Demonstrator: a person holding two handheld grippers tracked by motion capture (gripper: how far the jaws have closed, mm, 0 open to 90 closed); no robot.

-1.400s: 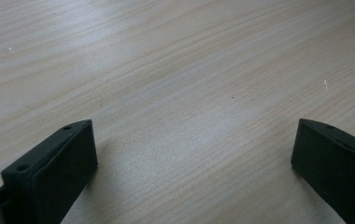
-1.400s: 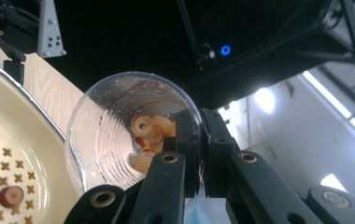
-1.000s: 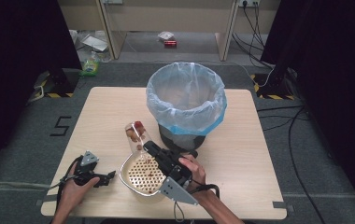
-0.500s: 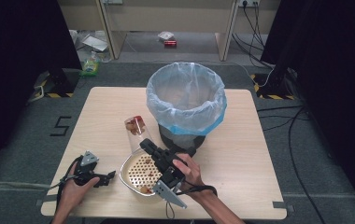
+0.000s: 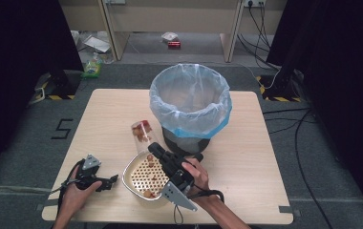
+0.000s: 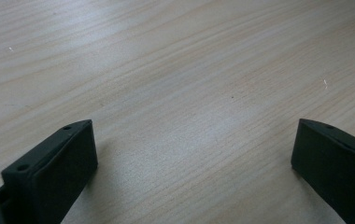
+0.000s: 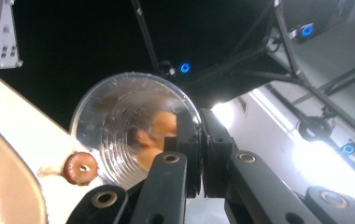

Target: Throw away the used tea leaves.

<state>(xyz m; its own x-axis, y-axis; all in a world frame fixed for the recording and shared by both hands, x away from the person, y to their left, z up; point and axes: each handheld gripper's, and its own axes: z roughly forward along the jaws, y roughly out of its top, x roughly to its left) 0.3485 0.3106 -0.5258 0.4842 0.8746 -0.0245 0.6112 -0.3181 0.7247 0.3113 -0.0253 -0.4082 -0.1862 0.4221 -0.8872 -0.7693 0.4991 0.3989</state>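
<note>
Right tongs [image 7: 202, 154] pinch the tilted clear cup's [image 7: 129, 126] rim; left tongs [image 6: 189, 168] gape wide over bare table [image 6: 189, 70].

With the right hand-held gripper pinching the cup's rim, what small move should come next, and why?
Probably tip the clear plastic cup a little further over the perforated tray. The right hand-held gripper holds it tilted by the rim, mouth towards the tray, and brownish pieces remain inside, with one round piece at the lip.

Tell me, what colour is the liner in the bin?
Pale blue and see-through liner; it shows best in the high view.
</note>
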